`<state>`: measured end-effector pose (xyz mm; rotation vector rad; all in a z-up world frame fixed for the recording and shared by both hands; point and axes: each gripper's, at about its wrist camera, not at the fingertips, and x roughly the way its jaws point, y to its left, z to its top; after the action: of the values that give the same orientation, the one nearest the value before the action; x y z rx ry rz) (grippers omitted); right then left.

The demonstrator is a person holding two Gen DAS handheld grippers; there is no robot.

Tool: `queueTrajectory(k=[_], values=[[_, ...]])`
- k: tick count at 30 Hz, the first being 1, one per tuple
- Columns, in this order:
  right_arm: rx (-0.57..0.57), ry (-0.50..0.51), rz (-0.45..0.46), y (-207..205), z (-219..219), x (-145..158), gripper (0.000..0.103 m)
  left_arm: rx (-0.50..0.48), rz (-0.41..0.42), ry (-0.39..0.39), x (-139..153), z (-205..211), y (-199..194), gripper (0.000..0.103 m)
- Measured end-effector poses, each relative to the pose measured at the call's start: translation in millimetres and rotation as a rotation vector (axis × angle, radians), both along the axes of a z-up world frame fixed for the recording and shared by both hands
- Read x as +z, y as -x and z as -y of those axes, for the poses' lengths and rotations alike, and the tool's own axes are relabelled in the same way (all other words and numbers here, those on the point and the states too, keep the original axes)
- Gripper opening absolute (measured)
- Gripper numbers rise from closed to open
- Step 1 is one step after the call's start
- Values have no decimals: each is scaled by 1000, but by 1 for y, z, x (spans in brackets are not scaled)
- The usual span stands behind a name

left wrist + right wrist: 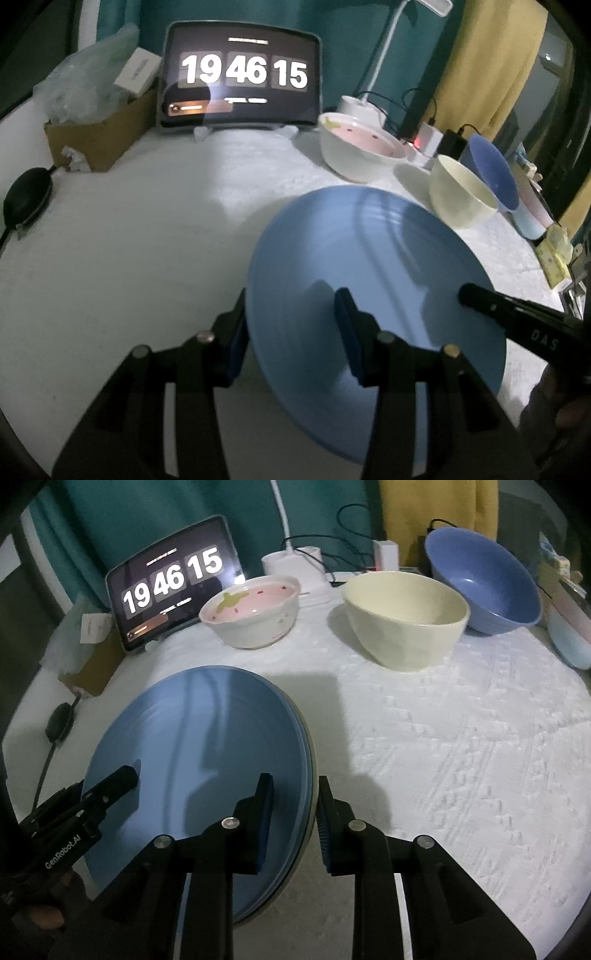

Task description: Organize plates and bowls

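Note:
A stack of blue plates hangs tilted a little above the white tablecloth, held from both sides. My left gripper is shut on its left rim, one pad on top and one underneath. My right gripper is shut on the opposite rim, where several plate edges show. Each view shows the other gripper's black fingertip lying on the top plate. Behind stand a white bowl with a pink inside, a cream bowl and a blue bowl.
A tablet showing a clock leans at the back, beside a cardboard box with bags. A lamp base, chargers and cables sit behind the bowls. A black pouch lies at the left edge, a pale blue cup at the right.

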<state>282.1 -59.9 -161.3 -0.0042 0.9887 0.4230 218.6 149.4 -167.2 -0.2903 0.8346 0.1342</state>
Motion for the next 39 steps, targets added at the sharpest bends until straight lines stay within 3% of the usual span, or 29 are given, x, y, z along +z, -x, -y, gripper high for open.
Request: queueTrajectory(k=[10, 16, 23, 30, 39], values=[[11, 34, -13, -2, -14, -12, 28, -7, 0, -81, 0, 0, 2, 46], [14, 44, 7, 1, -16, -12, 28, -2, -12, -82, 0, 1, 2, 47], [18, 59, 12, 0, -25, -13, 39, 15, -2, -96, -1, 3, 6, 51], [14, 52, 12, 6, -18, -7, 40, 33, -19, -100, 1, 1, 7, 52], [-15, 34, 61, 17, 6, 12, 40, 101, 53, -107, 24, 2, 21, 52]])
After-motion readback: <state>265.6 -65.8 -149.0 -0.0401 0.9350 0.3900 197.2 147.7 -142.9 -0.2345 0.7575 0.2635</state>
